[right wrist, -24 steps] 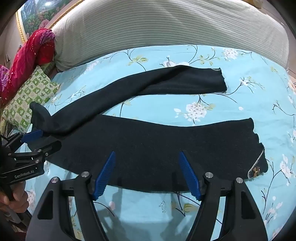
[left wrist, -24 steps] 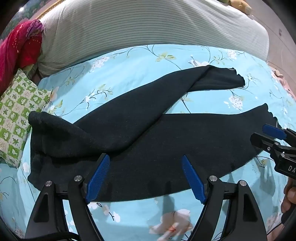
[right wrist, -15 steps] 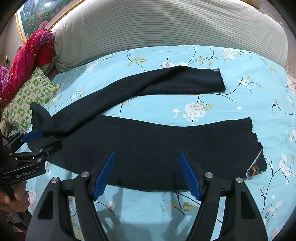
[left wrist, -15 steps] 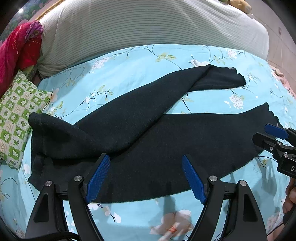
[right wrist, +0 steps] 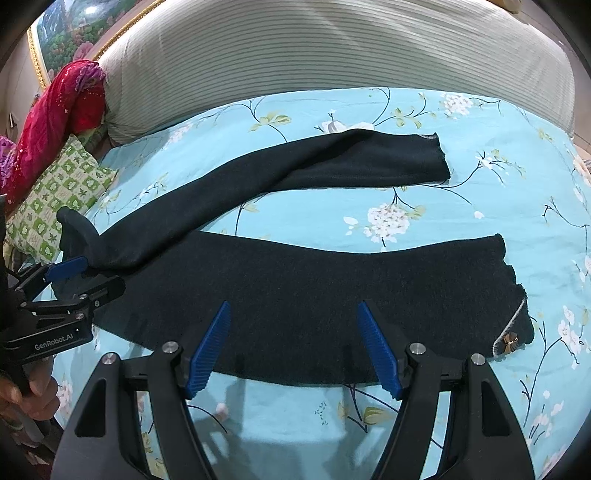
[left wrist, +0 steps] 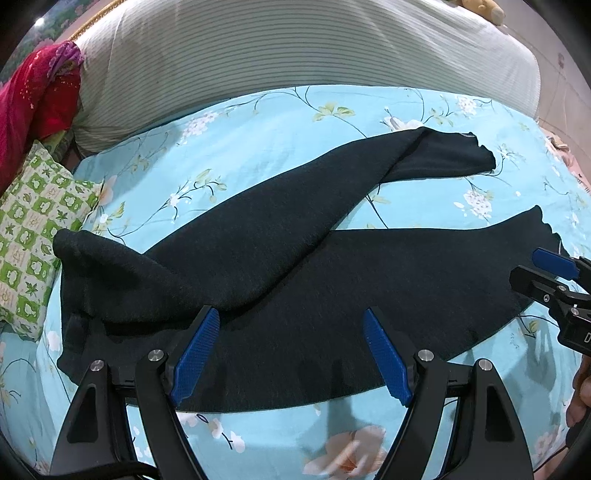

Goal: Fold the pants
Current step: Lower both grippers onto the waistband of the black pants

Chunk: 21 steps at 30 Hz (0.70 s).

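Note:
Black pants [left wrist: 295, 280] lie spread on the light blue floral bedsheet [left wrist: 258, 147], waist end at the left, two legs running right. The far leg [right wrist: 351, 162] angles away; the near leg [right wrist: 332, 295] lies across the front, its cuff [right wrist: 513, 332] carrying a small bow. My left gripper [left wrist: 291, 350] is open and empty, hovering over the pants' near edge close to the waist; it also shows in the right wrist view [right wrist: 81, 277]. My right gripper [right wrist: 293, 347] is open and empty above the near leg's front edge; it also shows in the left wrist view [left wrist: 546, 269].
A large striped grey-white bolster [left wrist: 295, 55] runs along the back of the bed. A green checked pillow [left wrist: 29, 236] and red cloth [left wrist: 33, 92] lie at the left. A framed picture [right wrist: 66, 33] hangs at the far left.
Both grippers have drifted slightly; the pants sit a little lower in both views. The jaws stay open and the pants have not been moved.

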Available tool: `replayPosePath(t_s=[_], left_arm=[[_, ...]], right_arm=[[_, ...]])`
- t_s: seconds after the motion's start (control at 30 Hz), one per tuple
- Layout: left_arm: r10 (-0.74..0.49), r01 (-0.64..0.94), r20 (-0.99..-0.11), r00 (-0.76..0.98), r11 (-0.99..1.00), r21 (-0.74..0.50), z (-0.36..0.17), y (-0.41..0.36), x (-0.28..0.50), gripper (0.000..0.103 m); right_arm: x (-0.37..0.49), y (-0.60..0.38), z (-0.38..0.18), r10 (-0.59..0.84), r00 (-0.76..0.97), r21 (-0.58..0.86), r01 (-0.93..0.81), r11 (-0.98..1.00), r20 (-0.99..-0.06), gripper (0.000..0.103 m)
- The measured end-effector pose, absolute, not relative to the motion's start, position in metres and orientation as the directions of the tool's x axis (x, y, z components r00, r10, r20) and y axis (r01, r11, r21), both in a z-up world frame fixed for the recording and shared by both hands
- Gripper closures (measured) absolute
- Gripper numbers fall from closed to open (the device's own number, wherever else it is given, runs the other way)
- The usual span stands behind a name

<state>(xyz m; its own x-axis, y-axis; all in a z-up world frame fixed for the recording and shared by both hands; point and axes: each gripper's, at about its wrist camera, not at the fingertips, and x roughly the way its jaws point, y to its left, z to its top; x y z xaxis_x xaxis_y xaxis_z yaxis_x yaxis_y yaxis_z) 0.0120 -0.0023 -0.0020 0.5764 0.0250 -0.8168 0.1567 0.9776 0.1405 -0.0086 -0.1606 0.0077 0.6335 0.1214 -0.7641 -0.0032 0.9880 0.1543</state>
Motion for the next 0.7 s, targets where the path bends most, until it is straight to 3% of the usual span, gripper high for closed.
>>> replayPosePath(t_s=[0.7], left_arm=[[0.038,0.165,-0.831,0.555,0.974,0.155,-0.004,-0.012,0.044,0.022]], right_arm=[[0.007,-0.176,0.012,0.113,0.640,0.158,0.013,0.987,-0.760,0.031]])
